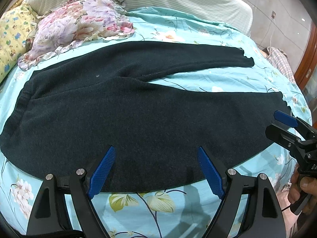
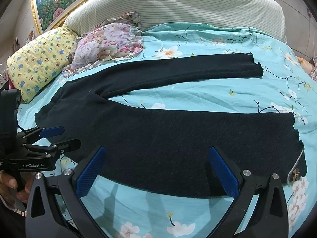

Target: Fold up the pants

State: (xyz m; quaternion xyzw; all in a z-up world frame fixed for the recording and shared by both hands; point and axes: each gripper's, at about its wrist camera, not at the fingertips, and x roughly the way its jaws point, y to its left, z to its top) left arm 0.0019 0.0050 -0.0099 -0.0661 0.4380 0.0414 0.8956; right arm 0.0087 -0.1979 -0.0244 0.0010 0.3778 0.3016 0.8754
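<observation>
Dark navy pants (image 1: pixel 128 115) lie flat on the bed, waistband (image 1: pixel 17 107) to the left and both legs spread in a V to the right. My left gripper (image 1: pixel 156 148) is open over the near edge of the near leg, with nothing between its blue pads (image 1: pixel 103 172). In the right wrist view the same pants (image 2: pixel 178 138) fill the middle. My right gripper (image 2: pixel 157 149) is open above the near leg, closer to its hem (image 2: pixel 297 138). Each gripper shows in the other's view: the right gripper (image 1: pixel 271 122) at the far right, the left gripper (image 2: pixel 71 135) at the far left.
The turquoise floral bedsheet (image 2: pixel 198 95) covers the bed. A flowered pillow (image 1: pixel 79 23) and a yellow patterned pillow (image 1: pixel 11 39) lie beyond the waistband. A striped headboard (image 2: pixel 178 6) runs behind. Plaid cloth (image 1: pixel 279 59) sits at the bed's right edge. A hand (image 1: pixel 305 186) holds the right gripper.
</observation>
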